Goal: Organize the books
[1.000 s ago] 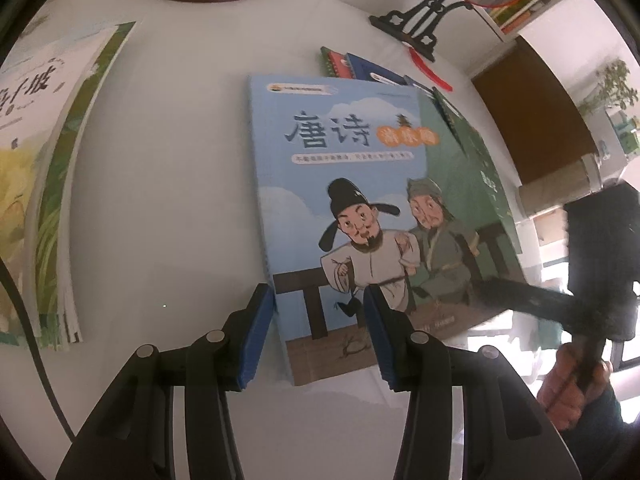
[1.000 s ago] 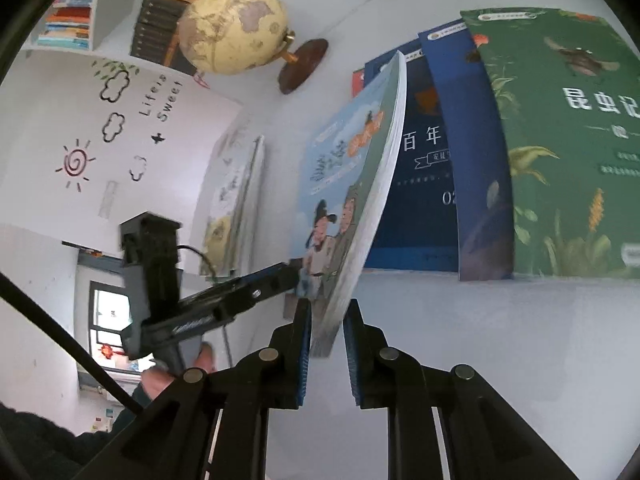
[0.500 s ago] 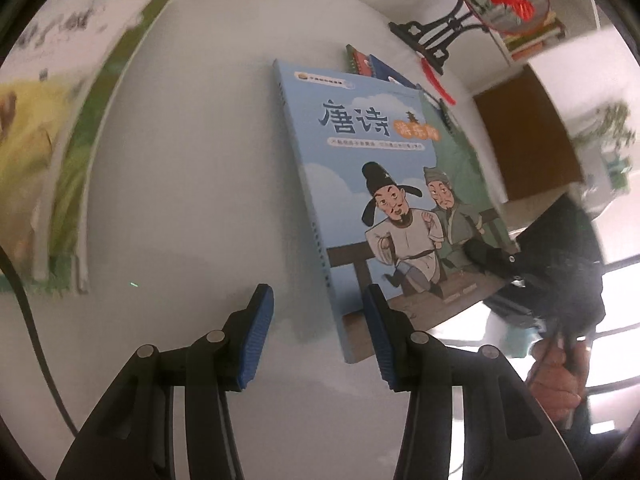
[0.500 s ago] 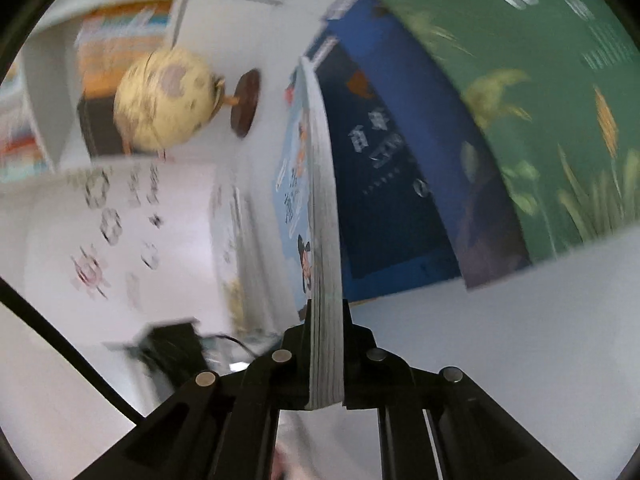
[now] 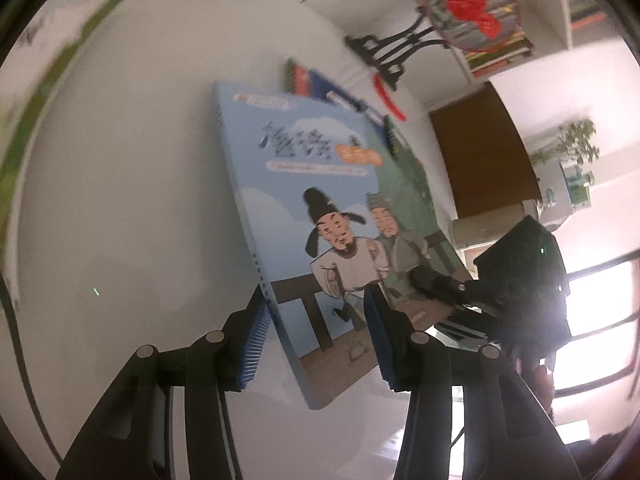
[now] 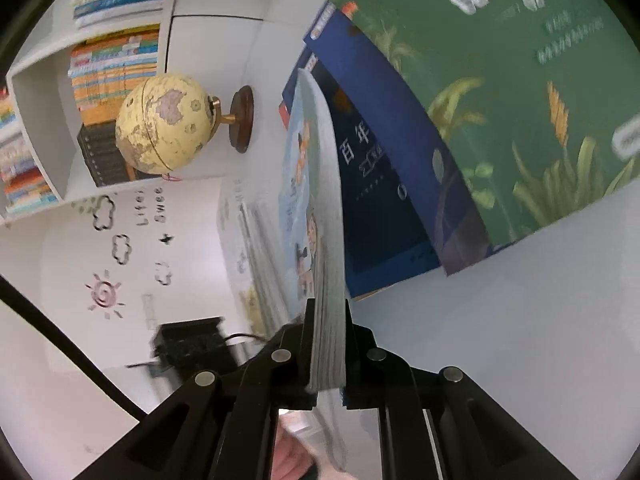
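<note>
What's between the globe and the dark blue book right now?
In the right wrist view, the light blue picture book stands on edge between the globe and the dark blue book, clamped in the right tongs.

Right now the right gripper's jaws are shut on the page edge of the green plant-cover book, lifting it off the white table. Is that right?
Not quite. The right gripper is shut on the light blue cartoon-cover book, not the green plant-cover book, which lies flat on the white table. The right wrist view shows it; the rest holds.
</note>
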`<action>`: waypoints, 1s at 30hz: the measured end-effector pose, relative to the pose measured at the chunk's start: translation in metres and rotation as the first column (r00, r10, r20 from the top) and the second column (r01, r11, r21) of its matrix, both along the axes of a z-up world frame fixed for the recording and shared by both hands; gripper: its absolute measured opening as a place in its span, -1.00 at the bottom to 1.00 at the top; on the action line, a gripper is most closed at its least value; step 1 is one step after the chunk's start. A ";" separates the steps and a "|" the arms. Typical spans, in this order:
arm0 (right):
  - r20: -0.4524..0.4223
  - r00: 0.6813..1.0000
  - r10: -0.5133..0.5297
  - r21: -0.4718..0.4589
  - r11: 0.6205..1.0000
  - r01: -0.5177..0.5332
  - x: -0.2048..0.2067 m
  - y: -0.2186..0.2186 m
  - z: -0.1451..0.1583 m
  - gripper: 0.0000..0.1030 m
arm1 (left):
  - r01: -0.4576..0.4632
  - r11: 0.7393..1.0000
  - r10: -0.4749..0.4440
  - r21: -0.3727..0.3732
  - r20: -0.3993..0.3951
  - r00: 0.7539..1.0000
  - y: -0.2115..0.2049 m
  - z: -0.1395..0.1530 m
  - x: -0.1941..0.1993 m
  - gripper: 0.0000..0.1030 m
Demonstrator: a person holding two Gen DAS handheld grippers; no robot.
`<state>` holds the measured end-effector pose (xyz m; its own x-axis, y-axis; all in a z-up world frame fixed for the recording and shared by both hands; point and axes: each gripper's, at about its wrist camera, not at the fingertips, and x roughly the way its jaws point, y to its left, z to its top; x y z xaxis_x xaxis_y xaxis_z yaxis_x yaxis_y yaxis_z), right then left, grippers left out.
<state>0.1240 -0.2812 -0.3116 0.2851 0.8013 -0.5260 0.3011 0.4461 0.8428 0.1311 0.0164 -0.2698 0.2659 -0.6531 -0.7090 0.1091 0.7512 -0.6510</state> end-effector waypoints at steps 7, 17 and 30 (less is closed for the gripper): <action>0.096 0.989 0.112 -0.235 0.968 -0.086 0.000 0.021 0.026 -0.82 | 0.023 0.967 -0.077 0.253 0.204 0.976 -0.030 0.040 -0.007 -0.16; 0.244 0.924 0.296 -0.527 0.840 -0.130 -0.015 0.063 0.073 -0.75 | 0.019 0.971 -0.085 0.240 0.267 0.960 -0.013 0.059 -0.012 -0.16; 0.374 0.816 0.440 -0.653 0.750 -0.105 -0.028 0.123 0.124 -0.73 | -0.074 0.976 -0.008 0.207 0.372 0.928 0.046 0.105 -0.028 -0.16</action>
